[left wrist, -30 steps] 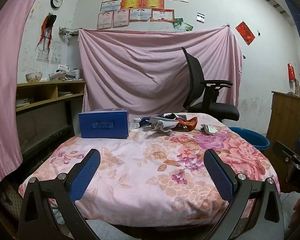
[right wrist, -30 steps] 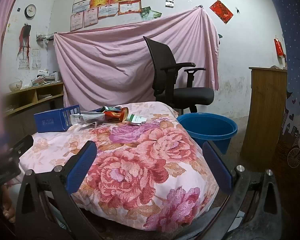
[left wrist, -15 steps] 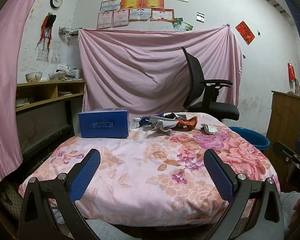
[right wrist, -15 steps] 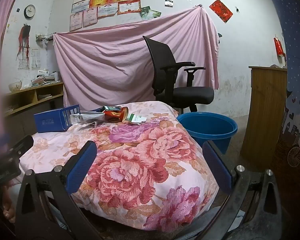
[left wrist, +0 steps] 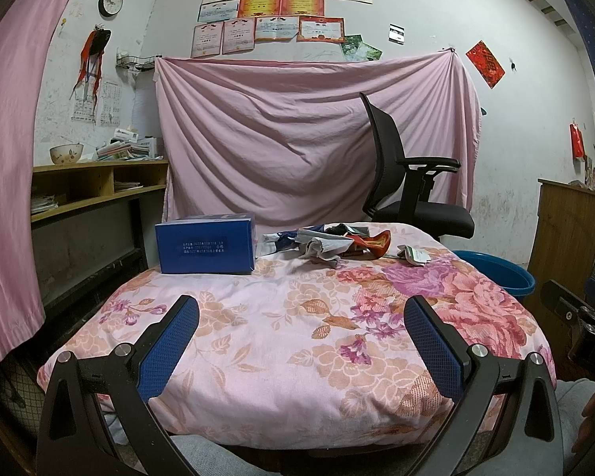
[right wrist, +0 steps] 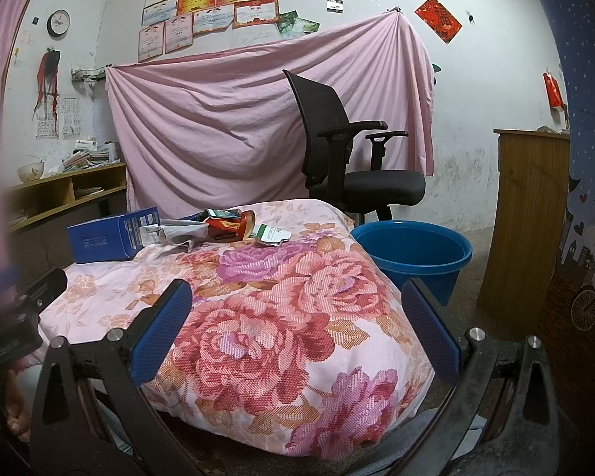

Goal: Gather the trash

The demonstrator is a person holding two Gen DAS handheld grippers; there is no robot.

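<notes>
the left gripper (left wrist: 301,317) hangs low at the near edge of a table draped in a floral cloth (left wrist: 297,341), its blue-padded fingers (left wrist: 170,341) spread wide with nothing between them. the right gripper (right wrist: 297,309) sits the same way, splayed and empty, near the cloth's right corner. the trash (left wrist: 337,244) lies at the far side of the table: crumpled wrappers, a red packet (right wrist: 234,226) and a white-green wrapper (right wrist: 273,234), just right of a blue box (left wrist: 206,244). a blue basin (right wrist: 412,254) stands on the floor beside the table, in front of a black office chair (right wrist: 349,158).
</notes>
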